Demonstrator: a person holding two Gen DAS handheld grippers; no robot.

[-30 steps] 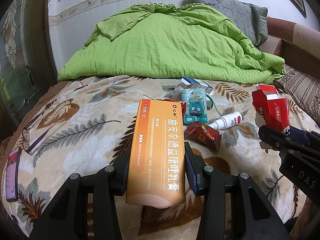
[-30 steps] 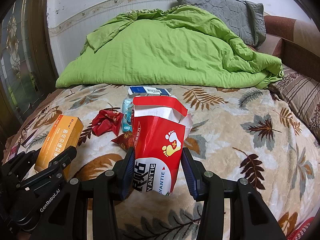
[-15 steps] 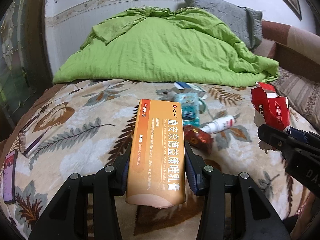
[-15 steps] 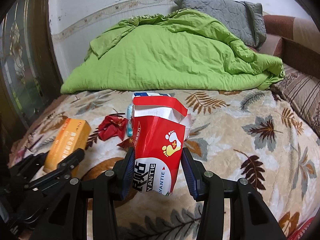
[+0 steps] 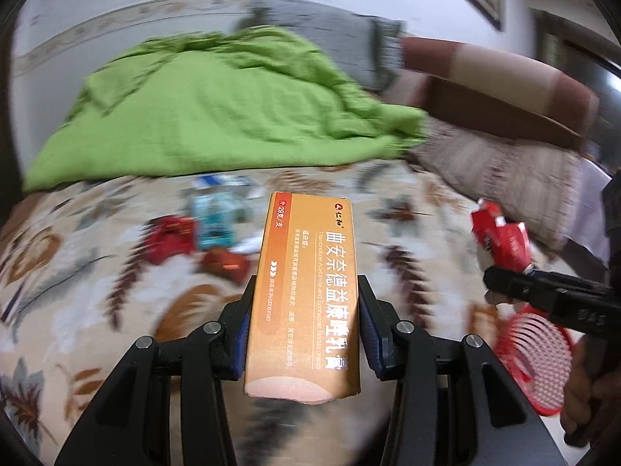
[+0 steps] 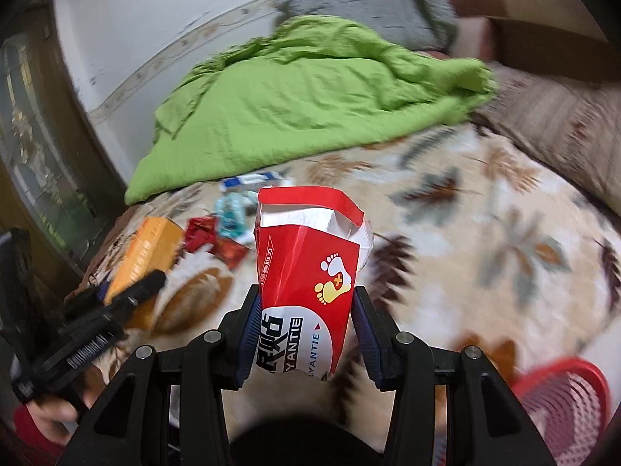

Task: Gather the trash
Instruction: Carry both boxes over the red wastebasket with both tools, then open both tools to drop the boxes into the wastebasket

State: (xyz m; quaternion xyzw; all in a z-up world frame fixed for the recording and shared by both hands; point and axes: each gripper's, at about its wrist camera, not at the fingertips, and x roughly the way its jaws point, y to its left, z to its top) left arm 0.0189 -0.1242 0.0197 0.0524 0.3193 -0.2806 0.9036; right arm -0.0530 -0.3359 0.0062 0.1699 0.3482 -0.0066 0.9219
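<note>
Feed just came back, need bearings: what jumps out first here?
An orange box is clamped upright in the left gripper, and a torn red box in the right gripper. Behind them a green quilt is heaped on the bed; a red basket sits at lower right.

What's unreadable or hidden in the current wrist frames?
- Left wrist view: small litter on the leaf-print blanket is motion-blurred; the teal packet and red wrappers are unidentifiable.
- Left wrist view: the orange cardboard medicine box in the left gripper hides the bed behind it.
- Both views: the red mesh plastic basket is cut off by the frame edge; contents unseen.
- Right wrist view: the torn red paper packet in the right gripper shows no contents.
</note>
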